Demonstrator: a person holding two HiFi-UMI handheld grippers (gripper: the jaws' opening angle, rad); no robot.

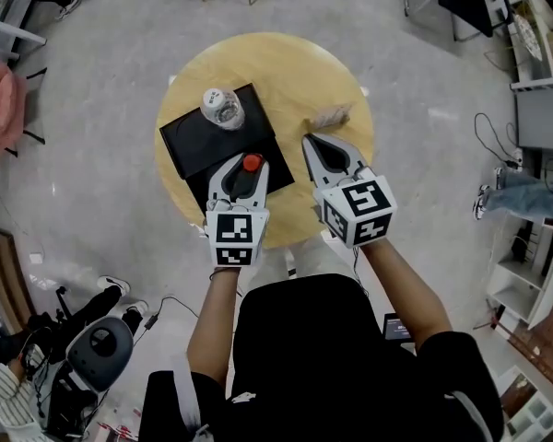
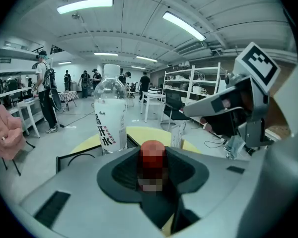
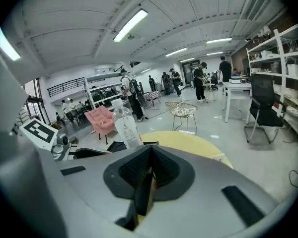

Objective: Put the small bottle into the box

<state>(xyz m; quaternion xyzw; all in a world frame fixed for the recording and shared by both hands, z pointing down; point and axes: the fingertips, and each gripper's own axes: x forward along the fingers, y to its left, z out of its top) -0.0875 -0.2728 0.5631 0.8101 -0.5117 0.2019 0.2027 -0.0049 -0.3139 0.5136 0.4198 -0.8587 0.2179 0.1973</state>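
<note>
Red-capped small bottle [image 1: 252, 162] between left fingers [image 2: 79, 192], above black box [image 1: 194, 141]

We note the small bottle [image 1: 252, 163] by its red cap, upright and pinched between the jaws of the left gripper [image 1: 247, 168]; its body is mostly hidden by the jaws (the left gripper view shows it only as a blurred patch). The box [image 1: 189, 141] is black, flat and square, lying askew on the left half of the round wooden table [image 1: 295, 72]. In the head view we see the bottle against the box's near edge, but cannot tell whether they touch.
</note>
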